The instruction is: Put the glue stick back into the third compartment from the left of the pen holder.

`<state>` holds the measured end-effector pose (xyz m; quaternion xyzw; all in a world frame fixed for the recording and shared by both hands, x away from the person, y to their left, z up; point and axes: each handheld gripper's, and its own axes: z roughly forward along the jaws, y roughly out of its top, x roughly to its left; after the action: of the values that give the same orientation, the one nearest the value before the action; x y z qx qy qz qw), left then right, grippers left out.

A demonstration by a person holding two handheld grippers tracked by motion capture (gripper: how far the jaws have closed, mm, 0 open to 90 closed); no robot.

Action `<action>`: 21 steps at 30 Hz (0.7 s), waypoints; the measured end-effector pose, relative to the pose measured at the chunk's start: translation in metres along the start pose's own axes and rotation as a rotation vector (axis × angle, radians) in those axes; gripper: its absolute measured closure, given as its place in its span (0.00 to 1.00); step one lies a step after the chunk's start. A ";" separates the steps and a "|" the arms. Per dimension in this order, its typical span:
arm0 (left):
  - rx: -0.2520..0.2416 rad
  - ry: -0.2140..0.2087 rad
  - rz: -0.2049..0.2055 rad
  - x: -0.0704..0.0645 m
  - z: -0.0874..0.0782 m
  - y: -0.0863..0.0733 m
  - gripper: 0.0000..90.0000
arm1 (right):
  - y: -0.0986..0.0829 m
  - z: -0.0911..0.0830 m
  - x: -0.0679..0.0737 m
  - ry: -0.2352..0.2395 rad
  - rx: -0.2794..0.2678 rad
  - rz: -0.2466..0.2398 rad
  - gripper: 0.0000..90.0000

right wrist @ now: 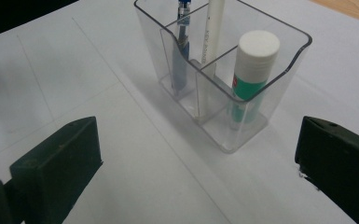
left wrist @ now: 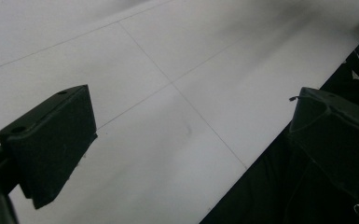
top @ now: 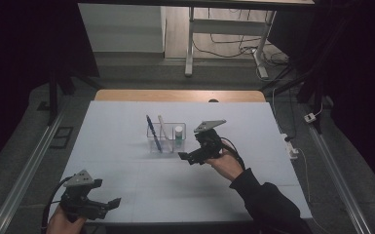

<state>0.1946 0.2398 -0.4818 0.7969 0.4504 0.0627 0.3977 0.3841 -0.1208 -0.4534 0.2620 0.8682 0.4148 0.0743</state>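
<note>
A clear plastic organizer (top: 166, 137) (right wrist: 270, 88) stands upright near the middle of the white table. It has separate compartments. A blue pen (top: 153, 132) (right wrist: 181, 44) and a white pen (top: 164, 127) (right wrist: 210, 35) lean in the rear ones. A glue stick (top: 178, 133) (right wrist: 251, 74) with a white cap and green label stands in the near one. My right gripper (top: 189, 156) (right wrist: 196, 163) hovers just right of the organizer, open and empty. My left gripper (top: 108, 204) (left wrist: 191, 140) is low at the table's front left edge, open and empty.
A white sheet covers the table (top: 126, 122), with a wooden strip (top: 175, 95) at the far edge. Beyond stand white desk legs (top: 190, 48) and cables on the floor. A power strip (top: 291, 146) lies off the right edge. Metal rails (top: 24, 170) run along both sides.
</note>
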 end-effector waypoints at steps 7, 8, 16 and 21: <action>0.000 0.000 0.000 0.000 0.000 0.000 0.00 | -0.007 -0.012 0.005 0.003 -0.004 -0.003 0.00; 0.000 0.000 0.000 0.000 0.000 0.000 0.00 | -0.008 -0.012 0.006 0.006 -0.009 -0.002 0.00; 0.000 0.000 0.000 0.000 0.000 0.000 0.00 | -0.017 -0.027 0.008 0.007 -0.020 0.001 0.00; 0.001 0.000 0.001 0.000 0.000 0.000 0.00 | -0.023 -0.035 0.008 0.005 -0.025 0.002 0.00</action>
<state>0.1948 0.2396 -0.4818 0.7972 0.4501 0.0625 0.3973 0.3558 -0.1525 -0.4470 0.2610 0.8629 0.4261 0.0751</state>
